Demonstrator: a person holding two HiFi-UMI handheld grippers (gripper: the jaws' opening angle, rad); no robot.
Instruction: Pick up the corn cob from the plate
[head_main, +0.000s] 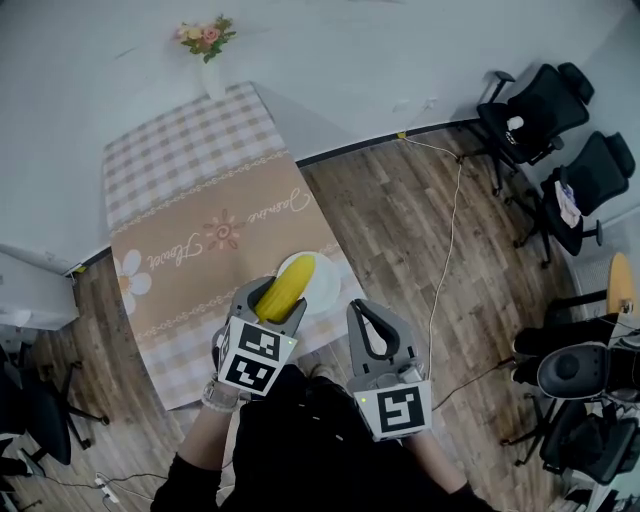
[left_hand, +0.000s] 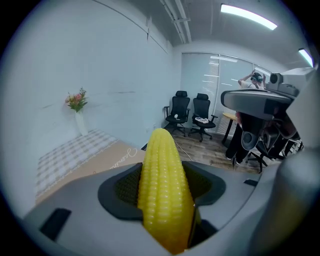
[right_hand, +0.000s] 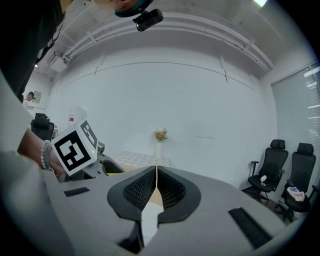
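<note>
A yellow corn cob (head_main: 286, 287) (left_hand: 164, 187) is clamped lengthwise between the jaws of my left gripper (head_main: 272, 300) (left_hand: 165, 195), lifted above the white plate (head_main: 322, 283) near the table's near right corner. Its tip points forward past the jaw ends. My right gripper (head_main: 369, 326) (right_hand: 156, 187) hangs to the right of the plate, past the table's edge, its jaws pressed together with nothing between them. In the right gripper view the left gripper's marker cube (right_hand: 76, 145) shows at the left.
The table (head_main: 190, 240) carries a checked and tan cloth, with a vase of flowers (head_main: 209, 55) at its far end. Black office chairs (head_main: 560, 140) stand at the right on the wood floor. A cable (head_main: 447, 245) runs across the floor.
</note>
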